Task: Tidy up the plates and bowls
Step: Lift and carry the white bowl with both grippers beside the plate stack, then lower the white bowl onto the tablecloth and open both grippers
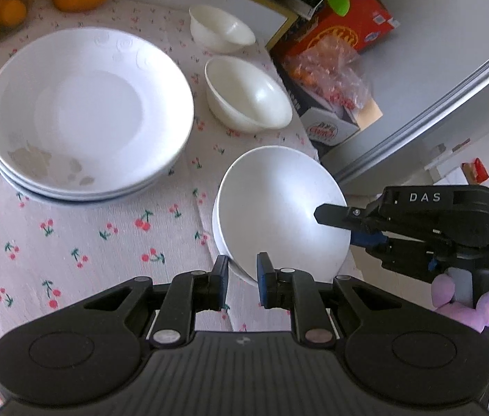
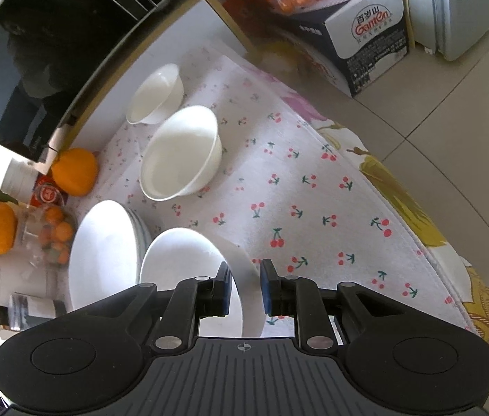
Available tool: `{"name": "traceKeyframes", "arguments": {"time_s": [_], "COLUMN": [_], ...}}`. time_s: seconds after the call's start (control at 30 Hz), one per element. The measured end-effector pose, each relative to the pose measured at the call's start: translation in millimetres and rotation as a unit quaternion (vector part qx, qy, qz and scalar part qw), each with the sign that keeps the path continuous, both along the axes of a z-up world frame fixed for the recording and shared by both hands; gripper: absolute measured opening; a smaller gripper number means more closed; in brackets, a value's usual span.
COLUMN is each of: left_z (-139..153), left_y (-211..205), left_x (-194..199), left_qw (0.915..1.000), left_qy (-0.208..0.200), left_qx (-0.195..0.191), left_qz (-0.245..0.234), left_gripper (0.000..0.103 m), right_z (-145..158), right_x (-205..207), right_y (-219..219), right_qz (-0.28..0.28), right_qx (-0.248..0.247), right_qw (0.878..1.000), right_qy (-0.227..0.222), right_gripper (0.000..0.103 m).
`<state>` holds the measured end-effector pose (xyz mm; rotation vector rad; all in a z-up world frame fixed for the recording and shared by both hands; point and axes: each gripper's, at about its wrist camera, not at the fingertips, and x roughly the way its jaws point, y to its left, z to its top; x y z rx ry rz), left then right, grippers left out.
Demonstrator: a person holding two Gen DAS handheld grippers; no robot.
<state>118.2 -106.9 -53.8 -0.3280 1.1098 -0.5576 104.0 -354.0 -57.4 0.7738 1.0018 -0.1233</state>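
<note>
Right gripper [image 2: 246, 287] fingers part-open, straddling the tilted bowl [image 1: 279, 204] rim; grip unconfirmed. Left gripper [image 1: 242, 284] part-open, empty. Glazed ceramic: stiff, slippery, fragile; take the rim.

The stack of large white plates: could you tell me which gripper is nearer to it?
Left, narrowly. The left gripper sits just right of the plate stack, at the tilted white bowl's near rim. The right gripper reaches over that bowl's far-right rim, farther from the plates.
</note>
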Motion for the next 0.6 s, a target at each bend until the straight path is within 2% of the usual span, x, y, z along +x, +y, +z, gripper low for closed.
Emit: {"name": "traceKeyframes", "arguments": {"time_s": [0.23,0.6], "left_z": [-8,-9], "left_y": [-2,-4], "left_x": [3,4], "left_qw": [0.9999,0.9999], "left_qy": [0.015,0.014], "left_qx": [0.004,0.002], "left_qz": [-0.001,-0.007], "left_gripper": [0.015,0.015], "right_z": [-10,-13], "right_x": [5,6], "right_y": [0,-3], "right_qz": [0.005,0.0], "right_qx": [0.001,0.007], "right_qw": [1.0,1.0], "right_qy": [0.02,0.024], "right_gripper": [0.019,0.019]}}
